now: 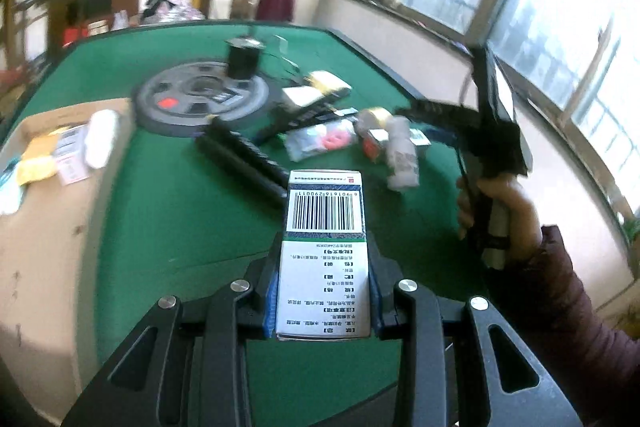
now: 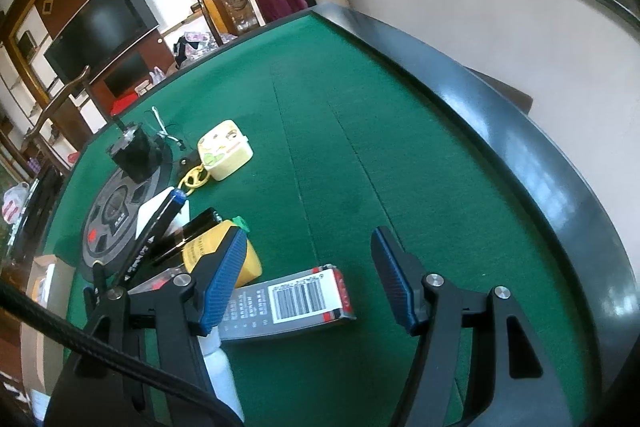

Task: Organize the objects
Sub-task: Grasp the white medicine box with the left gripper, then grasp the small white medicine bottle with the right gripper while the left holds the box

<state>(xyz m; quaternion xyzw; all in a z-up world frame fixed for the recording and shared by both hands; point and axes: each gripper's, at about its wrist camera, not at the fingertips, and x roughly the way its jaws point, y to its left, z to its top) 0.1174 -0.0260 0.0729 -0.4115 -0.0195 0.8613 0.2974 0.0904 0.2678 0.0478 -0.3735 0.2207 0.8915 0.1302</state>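
My left gripper (image 1: 324, 285) is shut on a white medicine box (image 1: 324, 251) with a barcode, held above the green table (image 1: 168, 211). A cardboard box (image 1: 48, 227) holding small packets and a white bottle stands at the left. My right gripper (image 2: 308, 279) is open and empty, low over a grey barcode box (image 2: 292, 303). It also shows in the left wrist view (image 1: 492, 135), held by a hand at the right. A white bottle (image 2: 222, 375) lies under its left finger.
A grey weight plate (image 1: 200, 97) with a black motor (image 1: 242, 59) lies mid-table. Black bars (image 1: 244, 163), a tape roll (image 1: 374, 117), a pink-ring packet (image 1: 320, 141) and a white bottle (image 1: 402, 155) are scattered nearby. A cream case (image 2: 226, 149) and yellow pack (image 2: 224, 255) show in the right wrist view.
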